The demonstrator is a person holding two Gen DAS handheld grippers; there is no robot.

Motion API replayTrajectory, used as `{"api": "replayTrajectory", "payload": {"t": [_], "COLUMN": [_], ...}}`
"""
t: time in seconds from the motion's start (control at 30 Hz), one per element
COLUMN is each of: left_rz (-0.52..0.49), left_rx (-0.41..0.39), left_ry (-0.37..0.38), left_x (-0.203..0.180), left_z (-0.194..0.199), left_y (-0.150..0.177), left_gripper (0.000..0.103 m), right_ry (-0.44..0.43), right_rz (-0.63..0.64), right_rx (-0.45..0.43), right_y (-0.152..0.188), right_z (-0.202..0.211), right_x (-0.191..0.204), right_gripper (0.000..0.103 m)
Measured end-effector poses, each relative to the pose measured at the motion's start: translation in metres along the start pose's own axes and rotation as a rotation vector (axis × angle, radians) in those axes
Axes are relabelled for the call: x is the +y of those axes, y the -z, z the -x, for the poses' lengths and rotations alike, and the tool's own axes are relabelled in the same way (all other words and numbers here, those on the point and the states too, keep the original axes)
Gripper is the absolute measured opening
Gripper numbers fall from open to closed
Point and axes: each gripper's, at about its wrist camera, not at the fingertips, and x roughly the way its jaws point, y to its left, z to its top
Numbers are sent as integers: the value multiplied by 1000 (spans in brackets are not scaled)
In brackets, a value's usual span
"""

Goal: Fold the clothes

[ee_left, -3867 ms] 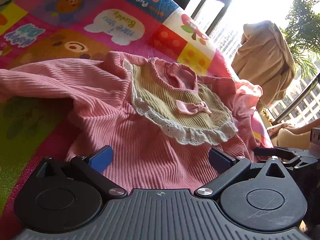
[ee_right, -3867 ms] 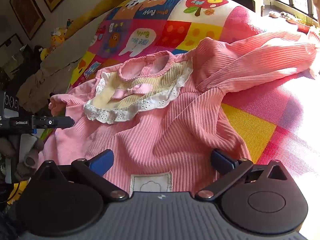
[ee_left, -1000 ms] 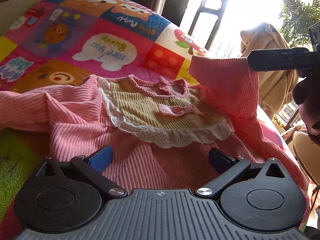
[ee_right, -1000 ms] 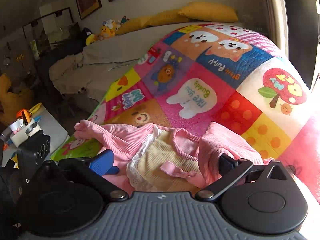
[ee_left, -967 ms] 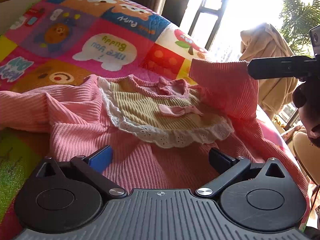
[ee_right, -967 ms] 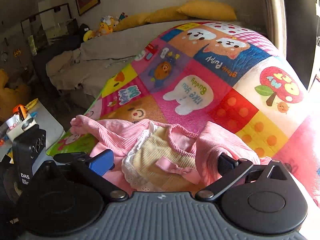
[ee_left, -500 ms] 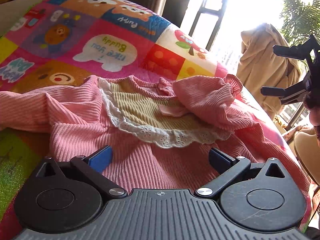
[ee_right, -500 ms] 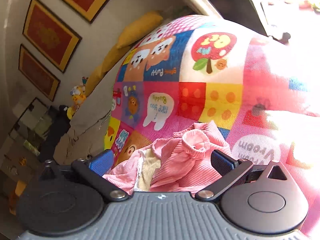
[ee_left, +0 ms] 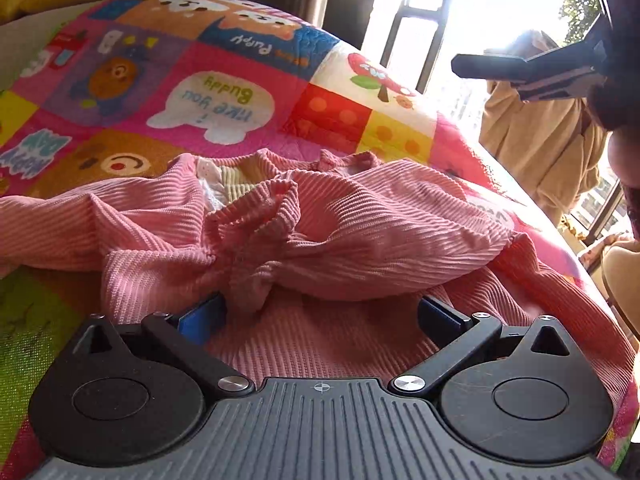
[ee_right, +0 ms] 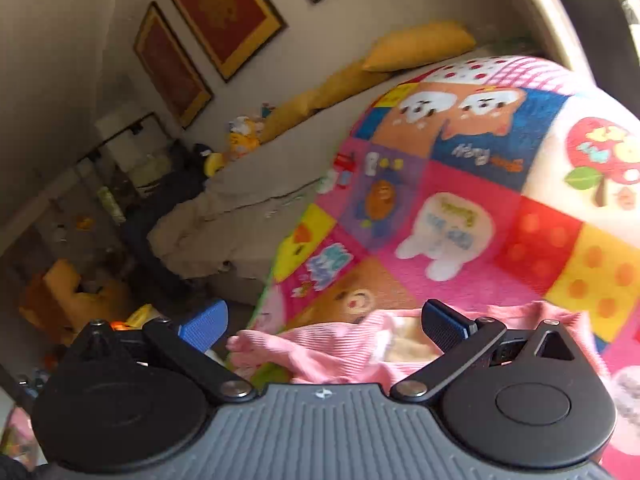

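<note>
A pink ribbed-knit child's top [ee_left: 360, 248] is laid front-up on a patchwork play quilt [ee_left: 224, 92] that covers a bed. One sleeve [ee_left: 384, 236] is seen laid across the chest, its gathered cuff [ee_left: 276, 200] bunched in a loose knot of folds near the middle, so that most of the cream corduroy bib [ee_left: 236, 180] and its white eyelet lace trim is hidden. The other sleeve [ee_left: 76, 224] is stretched out flat toward the edge of the quilt, unfolded. The task is therefore judged to be early: one sleeve has been brought in, rather untidily, while the second sleeve, the smoothing of the bunched cuff and the folding of the body are left to be done.

The knit is soft, finely ribbed and easily creased; the quilt is printed with bright cartoon squares, bears, a strawberry and lettering, and is lightly stitched.

The left claw [ee_left: 320, 312] is held wide open low over the hem, nothing being gripped; its blue pad on one side lies close against a fold of the cuff. The right claw [ee_right: 324, 320] is likewise spread wide and empty, raised above the garment; in the left wrist view it is seen high up against the bright window.

Beyond, yellow pillows [ee_right: 416, 44], framed red pictures [ee_right: 216, 4] on the wall and a tan garment [ee_left: 540, 136] hung by the window are seen.
</note>
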Motion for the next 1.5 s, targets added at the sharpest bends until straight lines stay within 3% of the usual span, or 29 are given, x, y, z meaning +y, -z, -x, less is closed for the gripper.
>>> {"api": "replayTrajectory", "payload": {"t": [0.07, 0.13, 0.23, 0.4, 0.53, 0.7, 0.77, 0.8, 0.87, 0.93, 1.03, 1.17, 1.27, 1.33, 1.37, 1.43, 1.5], "left_rz": [29, 98, 134, 88, 119, 58, 29, 18, 10, 3, -101, -281, -313, -298, -280, -250, -217], "left_rx": [-9, -25, -64, -60, -28, -2, -6, -10, -15, -16, -43, -177, -194, -164, -132, -56, -26], "left_ry": [-3, 65, 113, -28, -60, -55, -70, -82, -93, -90, -91, -161, -226, -261, -274, -294, -287], "left_x": [1, 5, 3, -5, 0, -8, -13, -14, -15, -16, -31, -52, -44, -30, -23, -7, 2], "left_z": [4, 12, 22, 11, 1, -14, -18, -20, -22, -23, -23, -15, -18, -23, -27, -38, -40], "left_y": [0, -3, -14, -36, -38, -32, -34, -34, -36, -39, -56, -86, -88, -81, -74, -60, -53], "left_gripper": [103, 103, 103, 103, 103, 99, 86, 72, 68, 53, 39, 39, 39, 39, 40, 53, 60], "right_ry": [204, 383, 517, 563, 580, 563, 616, 652, 713, 756, 837, 950, 808, 729, 733, 740, 765], "right_rz": [84, 231, 367, 454, 577, 688, 746, 769, 791, 795, 804, 764, 634, 559, 553, 540, 549], "right_rx": [-13, -15, 24, 89, 96, 163, 179, 168, 132, 88, 22, -109, -98, -81, -66, -36, 3], "right_y": [15, 37, 64, 84, 99, 106, 111, 113, 116, 116, 117, 107, 91, 80, 74, 62, 54], "right_z": [10, 19, 29, 36, 34, 9, -6, -10, -14, -13, -11, 0, 17, 24, 20, 12, -7], "right_x": [-8, -10, -17, -26, -16, -10, -9, -8, -6, -4, -4, -4, -3, -7, -11, -18, -29], "right_gripper": [103, 103, 103, 103, 103, 103, 103, 103, 103, 103, 103, 103, 103, 103, 103, 103, 103]}}
